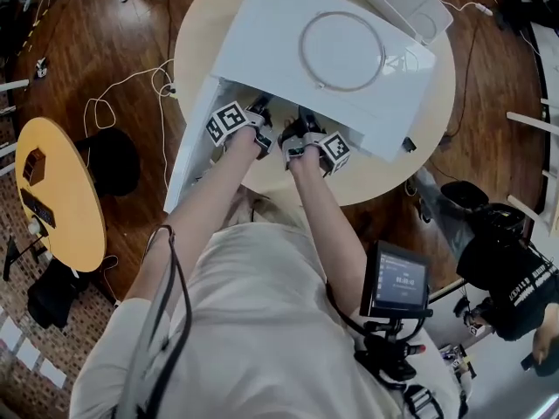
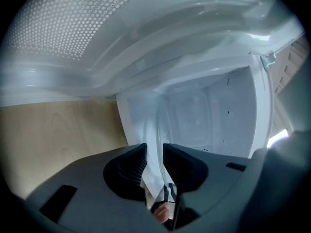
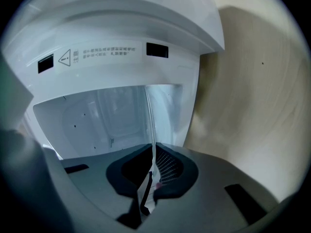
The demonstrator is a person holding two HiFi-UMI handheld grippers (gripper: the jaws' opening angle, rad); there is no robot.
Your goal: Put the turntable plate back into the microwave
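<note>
Grippers, two: left [image 2: 154, 160] and right [image 3: 152, 165], each clamped on the rim of one glass plate [image 3: 149, 115], which reaches into the one open microwave [image 1: 262, 42] on the round table [image 1: 199, 49].

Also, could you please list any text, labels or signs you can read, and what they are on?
A warning triangle on the microwave front: a sign, no words.
The print beside it: too blurred to read.
The digits on the monitor: too small to read.
Nothing else legible.
</note>
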